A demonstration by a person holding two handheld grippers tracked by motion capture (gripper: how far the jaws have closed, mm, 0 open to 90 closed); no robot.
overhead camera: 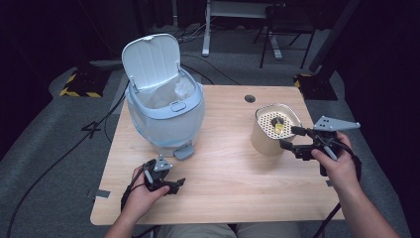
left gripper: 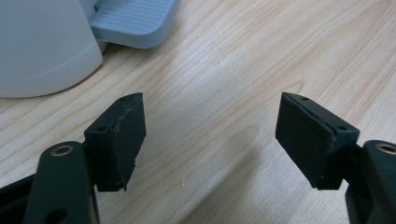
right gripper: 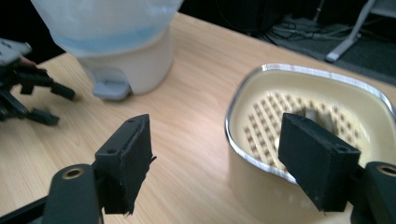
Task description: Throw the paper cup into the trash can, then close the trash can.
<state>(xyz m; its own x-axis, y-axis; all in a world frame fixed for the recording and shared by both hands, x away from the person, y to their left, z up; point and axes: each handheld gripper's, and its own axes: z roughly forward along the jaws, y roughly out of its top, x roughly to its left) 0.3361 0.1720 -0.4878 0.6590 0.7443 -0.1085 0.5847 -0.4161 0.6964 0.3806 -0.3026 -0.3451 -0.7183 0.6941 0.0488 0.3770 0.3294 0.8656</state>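
Two tools | right tool (overhead camera: 289, 139) at container (overhead camera: 265, 141) rim | no readable writing

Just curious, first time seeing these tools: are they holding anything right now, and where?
Nothing is held. The left gripper is open over bare table. The right gripper's fingers straddle the beige container's rim without pressing it.

Black tongs (overhead camera: 297, 139), flat square pads (right gripper: 128, 163), brass-ringed screw holes, grey triangular plate (overhead camera: 336, 124), black cables.
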